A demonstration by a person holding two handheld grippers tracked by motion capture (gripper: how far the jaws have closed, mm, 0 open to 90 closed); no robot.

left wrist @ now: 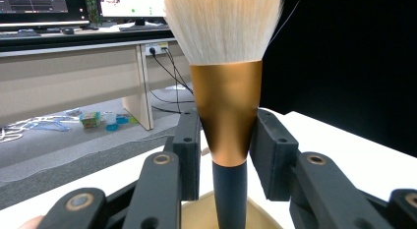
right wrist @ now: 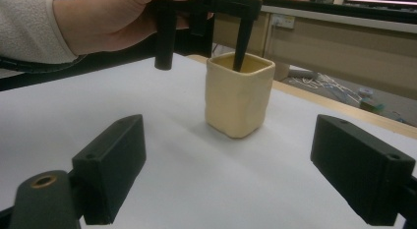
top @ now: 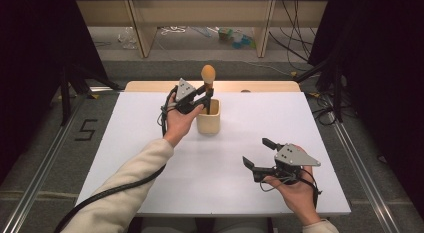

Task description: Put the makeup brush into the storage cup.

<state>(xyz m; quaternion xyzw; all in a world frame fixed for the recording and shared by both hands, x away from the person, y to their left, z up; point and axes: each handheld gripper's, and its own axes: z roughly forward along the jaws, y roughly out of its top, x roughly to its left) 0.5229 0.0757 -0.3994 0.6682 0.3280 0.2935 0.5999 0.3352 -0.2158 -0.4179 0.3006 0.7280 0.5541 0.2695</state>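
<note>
A makeup brush [top: 208,73] with a pale bristle head, a copper ferrule [left wrist: 227,111] and a dark handle stands upright, its handle reaching down into a cream square cup [top: 208,122]. My left gripper [top: 207,93] is shut on the brush, with its two black pads pressed against either side of the ferrule just above the cup's rim [left wrist: 196,212]. Toward the front right of the table, my right gripper [top: 255,151] is held open with nothing between its jaws. It points at the cup [right wrist: 239,96], which stands some way ahead of it.
The white table top [top: 150,158] has a wooden strip along its far edge. Beyond it are shelf legs and small clutter on the floor [top: 235,38]. Black drapes flank both sides. A desk with monitors [left wrist: 133,5] stands in the background of the left gripper view.
</note>
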